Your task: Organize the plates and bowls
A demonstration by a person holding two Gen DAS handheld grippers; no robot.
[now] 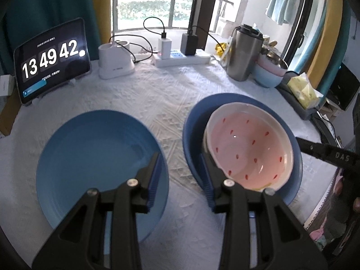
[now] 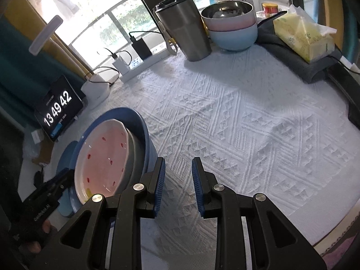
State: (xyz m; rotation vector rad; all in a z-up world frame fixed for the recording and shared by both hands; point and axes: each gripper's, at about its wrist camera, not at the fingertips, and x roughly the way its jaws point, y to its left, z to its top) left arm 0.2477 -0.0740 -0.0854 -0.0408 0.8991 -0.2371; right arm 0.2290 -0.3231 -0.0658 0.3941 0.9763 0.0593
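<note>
A pink watermelon-pattern bowl (image 1: 249, 145) sits tilted inside a dark blue bowl (image 1: 193, 121) at the right of the left wrist view; both also show in the right wrist view, the pink bowl (image 2: 103, 157) inside the blue bowl (image 2: 144, 135). A light blue plate (image 1: 94, 155) lies flat to the left. My left gripper (image 1: 181, 173) is open, its fingers straddling the gap between the plate and the blue bowl, low over the cloth. My right gripper (image 2: 178, 177) is open and empty over the white cloth, just right of the blue bowl.
A tablet clock (image 1: 51, 60) stands at the back left, a white device (image 1: 115, 60) and power strip (image 1: 182, 59) at the back. A steel tumbler (image 2: 184, 29), stacked pink and blue bowls (image 2: 231, 27) and a tissue pack (image 2: 303, 38) stand at the back right.
</note>
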